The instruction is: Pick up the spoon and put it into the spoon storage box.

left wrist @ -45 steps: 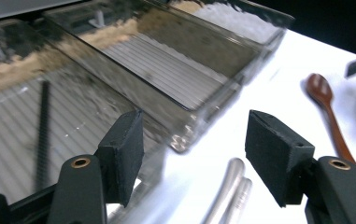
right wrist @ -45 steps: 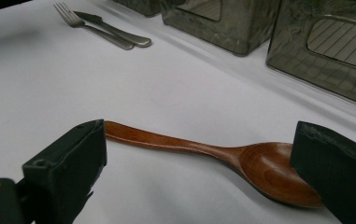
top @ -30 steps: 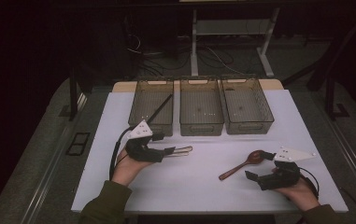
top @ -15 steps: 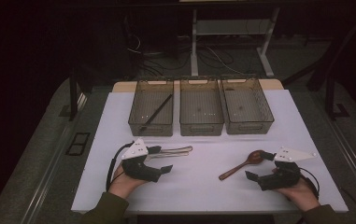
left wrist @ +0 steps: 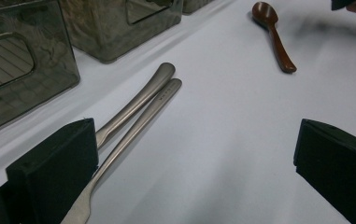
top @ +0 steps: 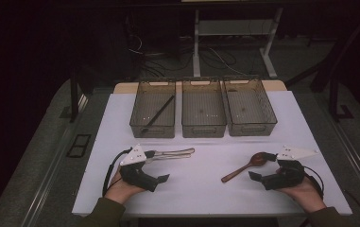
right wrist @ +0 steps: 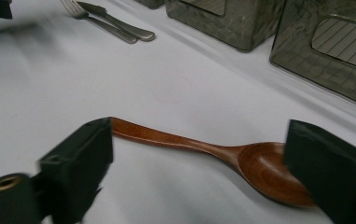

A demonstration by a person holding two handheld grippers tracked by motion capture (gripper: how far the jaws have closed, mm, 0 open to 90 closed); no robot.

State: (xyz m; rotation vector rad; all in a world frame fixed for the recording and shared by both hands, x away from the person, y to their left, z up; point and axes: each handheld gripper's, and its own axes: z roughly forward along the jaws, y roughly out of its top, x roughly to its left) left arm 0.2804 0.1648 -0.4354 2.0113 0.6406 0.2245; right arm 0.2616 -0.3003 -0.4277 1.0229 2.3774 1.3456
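Note:
A wooden spoon (right wrist: 203,149) lies flat on the white table, lengthwise between the jaws of my right gripper (right wrist: 194,172). Those jaws have just been closing but stand wide, and neither pad presses on it. In the high view the spoon (top: 241,169) sits just left of that gripper (top: 265,166). My left gripper (left wrist: 194,177) is open, its jaws having just been opening. A metal fork and knife (left wrist: 138,102) lie side by side along its left jaw, ungripped. From above, the left gripper (top: 155,165) sits low by this cutlery (top: 170,152).
Three smoky plastic bins (top: 203,106) stand in a row at the back of the white mat. The left bin (top: 137,127) holds a black stick (top: 158,113). A person's hands hold both grippers near the front edge.
My left gripper has drawn back from the left bin toward the person and sunk beside the metal cutlery, jaws wider. The right hand has stayed by the spoon.

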